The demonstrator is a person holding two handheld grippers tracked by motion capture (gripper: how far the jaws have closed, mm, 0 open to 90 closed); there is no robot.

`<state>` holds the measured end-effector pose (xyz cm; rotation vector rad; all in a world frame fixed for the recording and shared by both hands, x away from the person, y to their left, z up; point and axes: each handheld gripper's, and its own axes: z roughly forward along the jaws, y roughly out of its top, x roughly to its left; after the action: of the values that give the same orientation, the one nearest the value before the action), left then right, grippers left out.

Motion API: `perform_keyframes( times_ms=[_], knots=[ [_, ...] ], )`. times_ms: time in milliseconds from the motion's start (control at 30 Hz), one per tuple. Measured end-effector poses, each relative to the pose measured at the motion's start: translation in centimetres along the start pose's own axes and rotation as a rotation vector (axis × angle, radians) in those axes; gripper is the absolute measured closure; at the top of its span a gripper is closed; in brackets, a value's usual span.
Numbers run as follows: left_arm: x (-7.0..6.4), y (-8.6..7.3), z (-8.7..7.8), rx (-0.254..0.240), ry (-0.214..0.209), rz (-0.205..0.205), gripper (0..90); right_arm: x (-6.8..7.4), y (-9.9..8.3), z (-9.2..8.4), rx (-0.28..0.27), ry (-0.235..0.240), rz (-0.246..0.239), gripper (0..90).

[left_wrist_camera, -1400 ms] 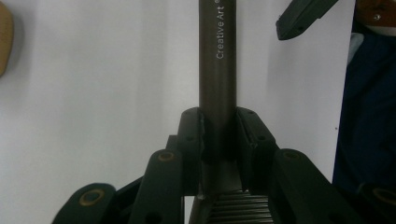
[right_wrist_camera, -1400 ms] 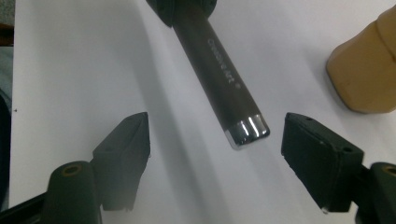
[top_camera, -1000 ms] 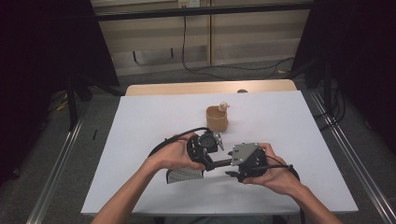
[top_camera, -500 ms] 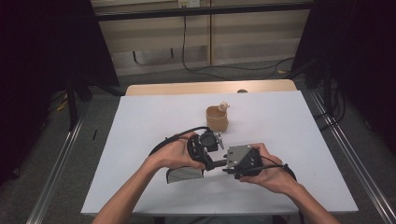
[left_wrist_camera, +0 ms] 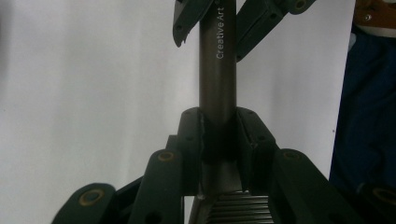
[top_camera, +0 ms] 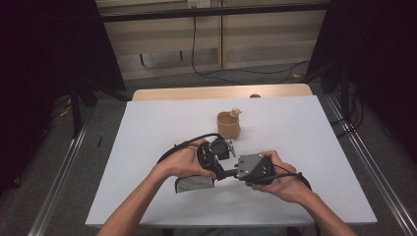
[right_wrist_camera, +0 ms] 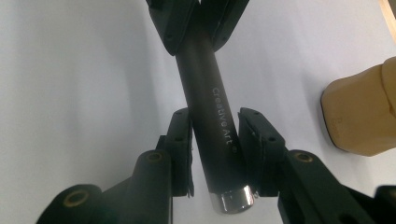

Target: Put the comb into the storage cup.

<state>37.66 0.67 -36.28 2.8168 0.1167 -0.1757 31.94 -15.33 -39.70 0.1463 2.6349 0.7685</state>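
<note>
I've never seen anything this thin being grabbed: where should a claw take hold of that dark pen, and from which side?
Probably on the smooth straight barrel of the pen, squeezing across its width. The left claw already clamps one end, so come from the opposite end, near the silver tip. The right claw has just been closing there, with the barrel between its jaws.

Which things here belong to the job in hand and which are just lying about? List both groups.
In the job:
- dark pen
- left claw, clamped on the pen
- right claw, its jaws have just been closing on the pen's other end

Lying about:
- tan cup, apart from the hands
- cable on the floor beyond the table
</note>
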Motion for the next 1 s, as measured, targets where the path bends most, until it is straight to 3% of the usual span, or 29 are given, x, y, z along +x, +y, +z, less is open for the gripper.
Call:
perform_keyframes(
  times_ms=[200, 267, 467, 500, 700, 1000],
  knots=[
    [0.04, 0.01, 0.10, 0.006, 0.002, 0.009, 72.9, 0.00, -0.06, 0.16, -0.002, 0.012, -0.020, 67.9],
    [-0.01, 0.02, 0.17, 0.003, 0.002, -0.009, 72.8, -0.02, -0.13, 0.24, 0.006, 0.021, -0.018, 68.5],
    [0.07, 0.00, -0.17, -0.001, 0.005, 0.032, 72.1, -0.06, -0.30, 0.33, -0.009, 0.043, -0.049, 71.3],
    [0.07, 0.00, -0.19, -0.003, 0.006, 0.035, 71.7, 0.05, -0.30, 0.36, -0.003, 0.051, -0.030, 72.0],
    [0.19, -0.05, -0.19, -0.012, 0.000, 0.040, 70.7, 0.04, -0.39, 0.30, -0.010, 0.060, -0.041, 72.8],
    [0.21, -0.15, 0.10, -0.028, -0.008, 0.047, 69.1, -0.04, -0.67, 0.18, -0.015, 0.091, -0.014, 72.9]
  ],
)
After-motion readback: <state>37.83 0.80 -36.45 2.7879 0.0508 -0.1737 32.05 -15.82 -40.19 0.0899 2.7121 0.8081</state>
